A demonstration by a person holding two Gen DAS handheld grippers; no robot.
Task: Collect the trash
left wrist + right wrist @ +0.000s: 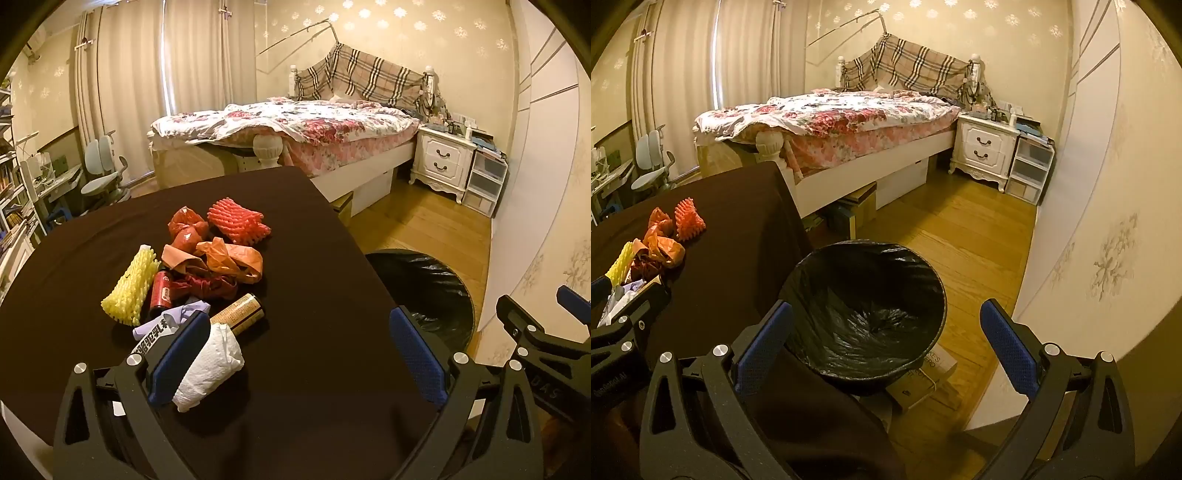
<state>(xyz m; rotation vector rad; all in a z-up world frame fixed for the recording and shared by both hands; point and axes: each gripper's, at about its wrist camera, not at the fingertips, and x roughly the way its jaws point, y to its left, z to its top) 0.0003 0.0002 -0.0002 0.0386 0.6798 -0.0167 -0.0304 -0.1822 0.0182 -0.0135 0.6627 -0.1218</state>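
A heap of trash lies on the dark table point(314, 229): a red foam net point(236, 221), an orange plastic bag point(229, 258), a yellow foam net point(131, 286), a red can point(161, 291), a gold can point(242, 313) and a crumpled white tissue point(210, 363). My left gripper point(299, 354) hovers open over the table's near part, its left pad just beside the tissue. Off the table's right edge stands a bin lined with a black bag point(864, 310). My right gripper point(886, 347) hangs open above the bin with nothing between its fingers.
A bed point(831, 125) with a floral quilt stands behind the table. A white nightstand point(986, 147) and plastic drawers point(1030, 166) sit at the far right wall. Cardboard boxes point(923, 380) lie on the wood floor under the bin. A desk chair point(103, 173) stands at the left.
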